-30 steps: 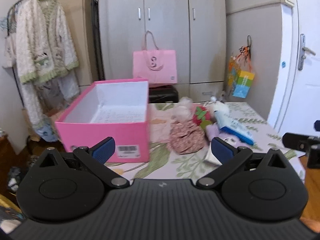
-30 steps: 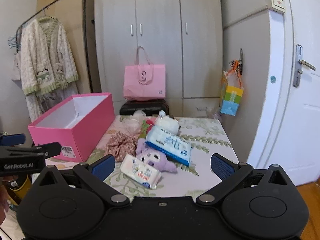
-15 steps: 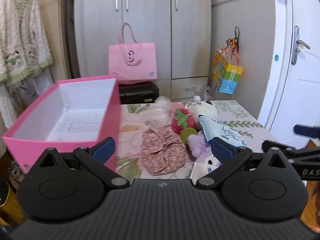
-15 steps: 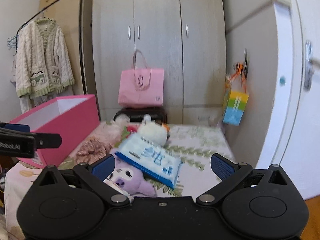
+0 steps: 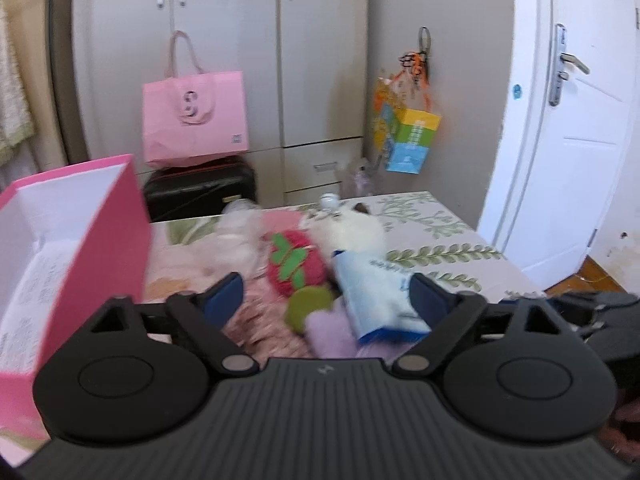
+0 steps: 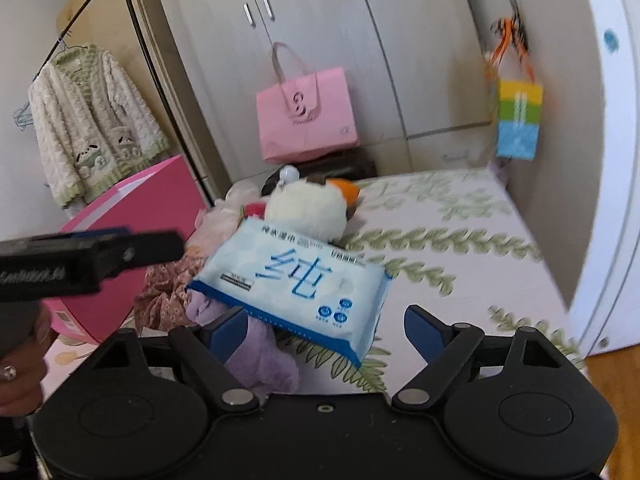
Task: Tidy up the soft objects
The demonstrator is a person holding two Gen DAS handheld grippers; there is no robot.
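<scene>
Approaching the heap of soft items, the left gripper (image 5: 322, 298) and right gripper (image 6: 318, 326) were both narrowing their jaws with nothing yet pinched. The pink box (image 5: 72, 248), left of both tools, looked empty, so sorting seemed barely begun. The wipes pack (image 6: 292, 276) lay just ahead of the right gripper on the plush toys, its long axis running left to right and tilted.

"纯" on wipes pack (image 6: 296, 276), "S" on pink bag (image 5: 195, 116)
</scene>
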